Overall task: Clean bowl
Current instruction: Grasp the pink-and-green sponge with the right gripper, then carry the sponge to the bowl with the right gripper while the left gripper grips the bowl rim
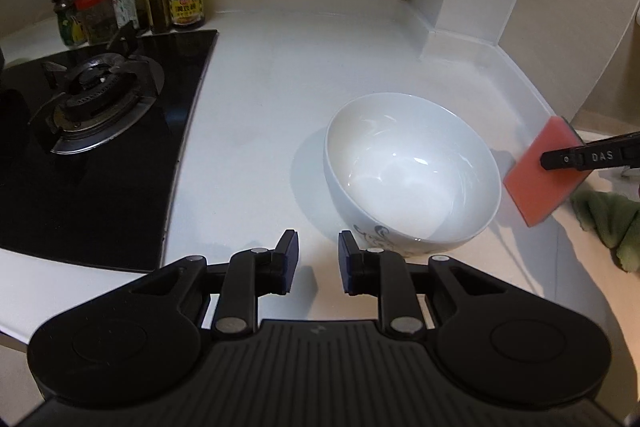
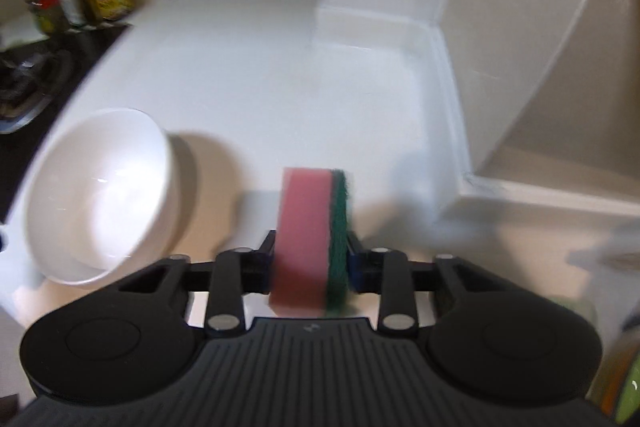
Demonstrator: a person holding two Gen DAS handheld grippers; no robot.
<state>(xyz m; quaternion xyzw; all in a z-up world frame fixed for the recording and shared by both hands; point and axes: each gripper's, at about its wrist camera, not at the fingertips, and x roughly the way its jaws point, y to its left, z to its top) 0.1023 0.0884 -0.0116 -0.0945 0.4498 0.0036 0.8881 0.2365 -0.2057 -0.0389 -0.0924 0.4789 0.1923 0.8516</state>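
White counter [image 1: 280, 75] stretching back to a raised edge and beige wall, with a black glass gas hob [image 1: 100, 131] set into its left side and one burner [image 1: 94, 95] under a dark pan support. Behind the hob, in the corner, a cluster of condiment bottles and jars [image 1: 136, 7]. On the bare counter to the right of the hob, a white ceramic bowl [image 1: 412, 171], upright, glossy, inside plain and showing soft light reflections, outside near the rim carrying a dark blue painted motif [image 1: 374, 235]; nothing visible inside. Left gripper [image 1: 318, 257] low in front of the bowl, fingers moderately parted and gripping nothing, the right one just before the bowl's near wall; contact cannot be told. Right gripper [image 2: 308, 263] to the right of the bowl and apart from it, fingers clamped on a sponge [image 2: 306, 239], pink foam with a green scouring layer on its right face, held on edge above the counter. Rumpled green cloth [image 1: 608, 223] at the far right edge.
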